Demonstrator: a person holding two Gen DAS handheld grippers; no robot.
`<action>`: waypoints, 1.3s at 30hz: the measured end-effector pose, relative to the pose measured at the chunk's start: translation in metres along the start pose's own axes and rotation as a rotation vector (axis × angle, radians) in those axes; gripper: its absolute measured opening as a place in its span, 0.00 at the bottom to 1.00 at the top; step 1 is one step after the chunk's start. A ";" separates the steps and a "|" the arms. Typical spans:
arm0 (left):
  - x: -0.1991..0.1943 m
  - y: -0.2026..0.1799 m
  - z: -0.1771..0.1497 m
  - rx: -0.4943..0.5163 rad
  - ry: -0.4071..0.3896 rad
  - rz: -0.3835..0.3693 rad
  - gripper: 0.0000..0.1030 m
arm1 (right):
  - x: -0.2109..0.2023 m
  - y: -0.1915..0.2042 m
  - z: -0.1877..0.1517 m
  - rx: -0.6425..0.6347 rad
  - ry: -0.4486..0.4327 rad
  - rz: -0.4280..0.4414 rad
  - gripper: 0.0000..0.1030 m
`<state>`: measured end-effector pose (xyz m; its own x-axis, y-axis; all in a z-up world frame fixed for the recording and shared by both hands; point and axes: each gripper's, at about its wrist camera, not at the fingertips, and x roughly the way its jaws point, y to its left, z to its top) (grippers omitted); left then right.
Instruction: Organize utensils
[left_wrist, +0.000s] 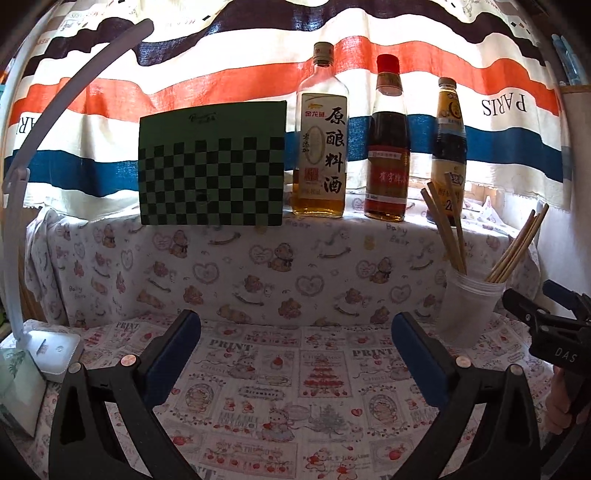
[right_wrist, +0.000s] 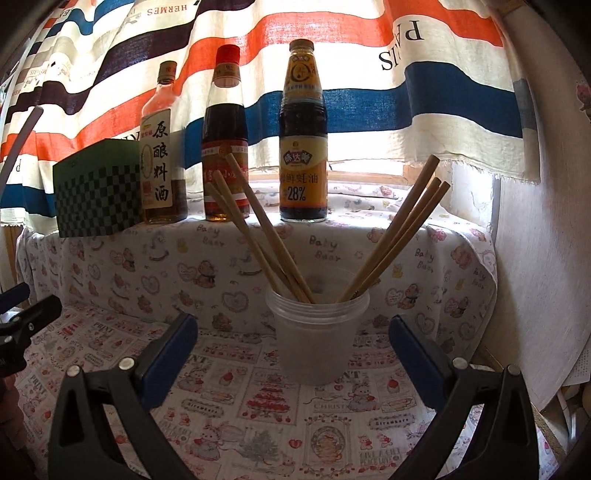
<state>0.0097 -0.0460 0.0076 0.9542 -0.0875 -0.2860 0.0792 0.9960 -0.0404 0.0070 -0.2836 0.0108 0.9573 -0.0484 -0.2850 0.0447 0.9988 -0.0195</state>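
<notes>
- Blue-padded fingers of our right claw (right_wrist: 293, 341) fill the foreground, spread wide and holding nothing, with the cup (right_wrist: 317, 332) standing between them and a little beyond.
- Our left claw (left_wrist: 295, 339) is just as wide open and empty, aimed at a bare stretch of counter (left_wrist: 280, 387); the cup (left_wrist: 467, 314) sits off to its right, near the right claw (left_wrist: 535, 317), which enters from that edge.
- Chopsticks (right_wrist: 266, 236) already stand in the cup, fanned into two bunches: some lean left, others (right_wrist: 400, 236) lean right, their tips resting inside.
- No loose utensil shows on the counter in either view, so we judge the sorting to be at or near its end.
- If the two bunches are to be gathered, the next move calls for a gentle pinch on thin, light sticks, and we think the cup could tip easily.
- Chopsticks look like pale, matte wood or bamboo, slender and straight.
- Frosted, translucent plastic makes up the cup, round with a ribbed rim.
- Printed cloth, soft and slightly creased, covers the counter and the raised ledge (right_wrist: 332, 225) behind.
- Three glass sauce bottles (right_wrist: 303, 133) and a green checkered board (left_wrist: 212, 164) line that ledge before a striped curtain (left_wrist: 221, 81).
- At far left stands a white lamp (left_wrist: 55, 354) with a curved arm.
</notes>
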 end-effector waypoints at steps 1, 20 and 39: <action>0.001 -0.001 0.000 0.004 0.003 0.005 0.99 | -0.001 0.002 0.000 -0.008 -0.006 0.002 1.00; 0.002 -0.004 0.000 0.029 0.010 0.028 1.00 | 0.003 -0.001 0.001 0.011 0.020 -0.003 1.00; 0.003 -0.003 -0.001 0.027 0.014 0.030 1.00 | 0.003 0.000 0.001 0.003 0.023 -0.004 1.00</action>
<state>0.0123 -0.0497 0.0062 0.9521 -0.0578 -0.3002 0.0587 0.9983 -0.0058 0.0102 -0.2833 0.0112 0.9502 -0.0525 -0.3073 0.0495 0.9986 -0.0176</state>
